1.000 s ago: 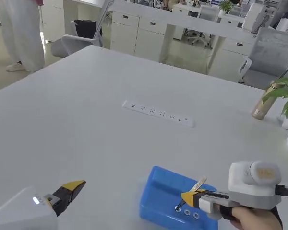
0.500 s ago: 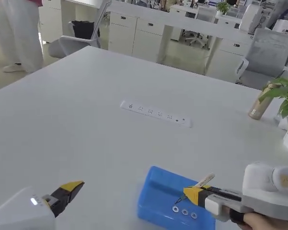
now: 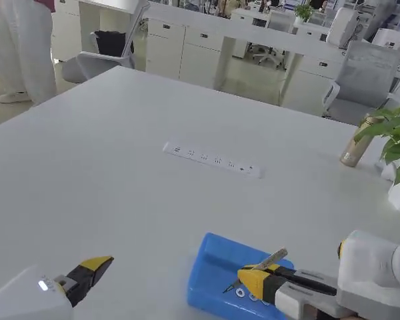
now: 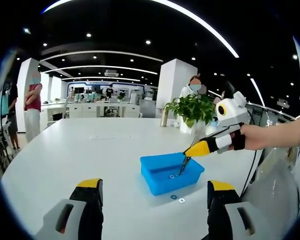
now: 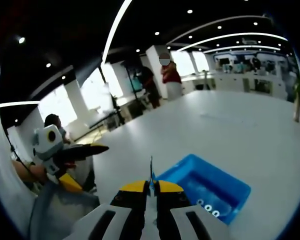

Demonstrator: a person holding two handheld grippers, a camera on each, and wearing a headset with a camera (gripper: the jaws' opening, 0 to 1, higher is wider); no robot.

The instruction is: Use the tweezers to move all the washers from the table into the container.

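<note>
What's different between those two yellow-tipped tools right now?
The left tool is open and empty; the right tool is shut on the tweezers. The left tool hangs over bare table; the right tool reaches over the blue container. Both have yellow tips.

Colours: container [image 3: 217,263] plain bright blue, bench [image 3: 120,173] plain white. washers [image 5: 208,205] silver with dark holes. tweezers [image 3: 274,257] pale metallic. left gripper [image 3: 97,267] and right gripper [image 3: 245,279]: yellow tips, black jaws, white-grey bodies. power strip [image 3: 212,160] white, bottle [image 3: 355,148] gold, plant [image 3: 395,137] green.
</note>
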